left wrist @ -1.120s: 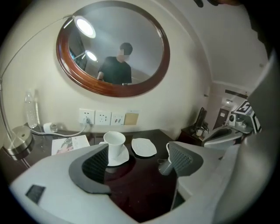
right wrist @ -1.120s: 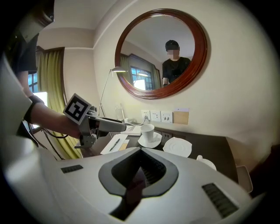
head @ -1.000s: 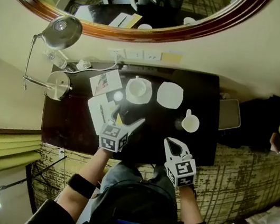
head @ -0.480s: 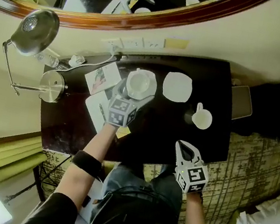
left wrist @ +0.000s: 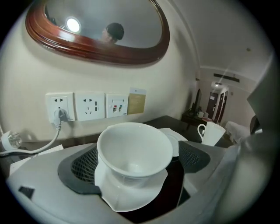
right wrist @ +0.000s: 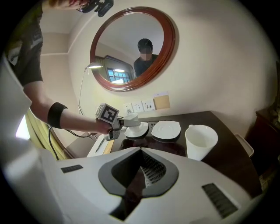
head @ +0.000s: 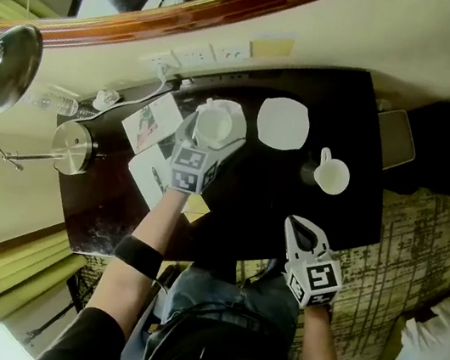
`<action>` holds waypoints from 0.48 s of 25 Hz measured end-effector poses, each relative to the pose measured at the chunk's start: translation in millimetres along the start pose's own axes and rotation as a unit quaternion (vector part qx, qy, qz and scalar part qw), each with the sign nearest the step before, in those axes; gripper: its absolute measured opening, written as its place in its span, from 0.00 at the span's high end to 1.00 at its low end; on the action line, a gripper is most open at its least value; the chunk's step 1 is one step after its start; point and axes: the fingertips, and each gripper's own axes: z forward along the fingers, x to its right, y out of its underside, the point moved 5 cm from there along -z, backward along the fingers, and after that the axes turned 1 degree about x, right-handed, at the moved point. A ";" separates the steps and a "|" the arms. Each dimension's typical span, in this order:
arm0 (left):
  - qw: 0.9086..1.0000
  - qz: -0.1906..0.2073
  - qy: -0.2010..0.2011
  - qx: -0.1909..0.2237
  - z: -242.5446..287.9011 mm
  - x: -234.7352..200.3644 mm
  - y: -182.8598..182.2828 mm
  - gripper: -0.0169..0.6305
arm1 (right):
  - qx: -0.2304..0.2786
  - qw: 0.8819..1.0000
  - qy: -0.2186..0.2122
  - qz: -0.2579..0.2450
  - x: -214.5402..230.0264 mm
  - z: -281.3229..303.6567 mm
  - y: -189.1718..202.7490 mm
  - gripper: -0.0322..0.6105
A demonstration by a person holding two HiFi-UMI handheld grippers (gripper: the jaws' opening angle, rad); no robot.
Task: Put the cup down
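A white cup (head: pixel 214 123) (left wrist: pixel 134 148) stands on a white saucer (head: pixel 237 118) (left wrist: pixel 131 194) at the back of the dark table (head: pixel 248 196). My left gripper (head: pixel 211 135) (left wrist: pixel 138 162) reaches around it. Its jaws have just been opening and stand wide, one on each side of the cup. The pads (left wrist: pixel 83 166) do not press on the cup. In the right gripper view the left gripper (right wrist: pixel 131 121) shows at the cup. My right gripper (head: pixel 301 229) (right wrist: pixel 141 168) is shut and empty over the table's near edge.
An empty white saucer (head: pixel 283 123) (right wrist: pixel 166 129) lies right of the cup, with a white mug (head: pixel 332 175) (right wrist: pixel 201 142) farther right. Papers (head: pixel 153 123), a yellow note (head: pixel 196 207) and a lamp base (head: pixel 71 148) are at the left. Wall sockets (left wrist: pixel 87 106) sit behind the table.
My left gripper has moved away from me toward the wall and now straddles the cup on its saucer. The right gripper stays near the table's front edge.
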 end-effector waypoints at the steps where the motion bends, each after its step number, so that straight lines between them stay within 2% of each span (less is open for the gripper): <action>1: 1.000 0.000 0.001 -0.001 0.4 1.6 -2.0 0.09 | 0.000 1.000 0.000 0.002 0.1 0.5 3.1 0.95; 4: 1.000 0.005 -0.001 -0.005 2.9 1.1 -2.4 0.12 | -0.006 1.000 -0.003 -0.010 2.0 0.5 13.4 0.95; 8: 0.999 0.028 -0.018 -0.002 10.2 -7.9 4.7 0.31 | -0.003 1.000 0.001 -0.002 4.7 -0.1 13.3 0.95; 12: 0.999 0.018 -0.030 -0.001 4.9 -2.4 -5.1 0.32 | -0.002 1.000 0.003 0.002 10.4 -3.0 15.6 0.95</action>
